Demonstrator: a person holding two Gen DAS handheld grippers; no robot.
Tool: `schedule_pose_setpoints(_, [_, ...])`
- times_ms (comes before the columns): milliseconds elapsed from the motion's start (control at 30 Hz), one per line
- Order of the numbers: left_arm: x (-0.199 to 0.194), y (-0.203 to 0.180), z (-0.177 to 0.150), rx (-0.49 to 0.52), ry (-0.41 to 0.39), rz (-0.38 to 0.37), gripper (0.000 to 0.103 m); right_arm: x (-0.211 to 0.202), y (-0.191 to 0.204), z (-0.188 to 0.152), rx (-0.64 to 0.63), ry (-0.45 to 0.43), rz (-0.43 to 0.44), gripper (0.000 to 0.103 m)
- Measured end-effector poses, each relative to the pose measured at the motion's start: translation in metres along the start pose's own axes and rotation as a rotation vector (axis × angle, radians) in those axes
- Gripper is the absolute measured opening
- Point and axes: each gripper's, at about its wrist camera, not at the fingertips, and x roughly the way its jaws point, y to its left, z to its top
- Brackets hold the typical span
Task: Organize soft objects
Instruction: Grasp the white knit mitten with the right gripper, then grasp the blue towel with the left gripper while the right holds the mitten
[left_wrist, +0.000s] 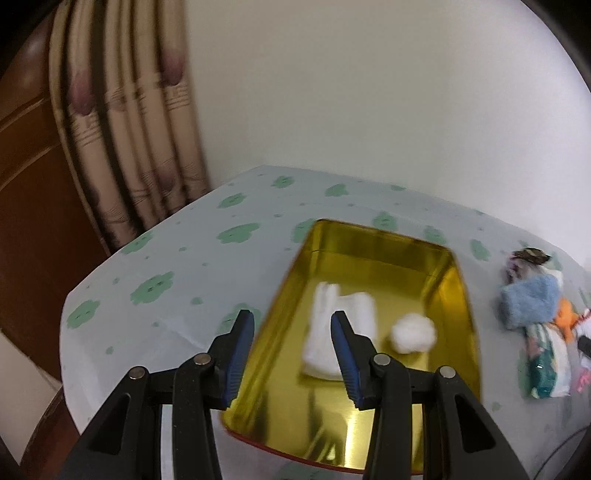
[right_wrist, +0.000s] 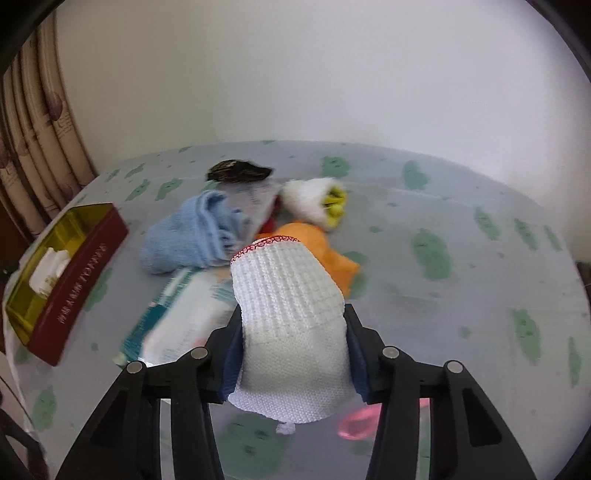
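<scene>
Two claws: right gripper (right_wrist: 293, 354) pinching white knitted glove (right_wrist: 291, 314); left gripper (left_wrist: 293, 343) spread, empty, over gold-lined tin (left_wrist: 454, 280).

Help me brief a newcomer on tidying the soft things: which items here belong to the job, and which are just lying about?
Job:
gold tin
white cloth and cotton ball inside it
white knit glove, held in the right gripper
blue knit piece
orange plush

Lying about:
curtain
flowered tablecloth
</scene>
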Motion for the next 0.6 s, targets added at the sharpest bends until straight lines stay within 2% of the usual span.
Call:
schedule_pose_setpoints(200, [-0.017,-0.040,0.003,0.101,-0.005,-0.116,0.044,-0.014,-0.025,-0.008,0.013,-0.017,-0.020,0.045])
schedule_pose_setpoints(333, [-0.032,-0.075,0.005,0.195,-0.038,-0.178,0.050,-0.031,-0.039,-0.013,0.035,-0.056,-0.018,0.045])
schedule_pose_setpoints(467, [-0.039,-0.109,0.007,0.269,-0.040,-0.255,0.051,-0.033,-0.056,-0.015,0.039,-0.064,-0.108,0.045])
schedule_pose_setpoints(600, [-0.037,-0.145,0.008,0.320,0.012,-0.372,0.051,-0.018,-0.082,-0.022,0.104,-0.032,-0.170,0.045])
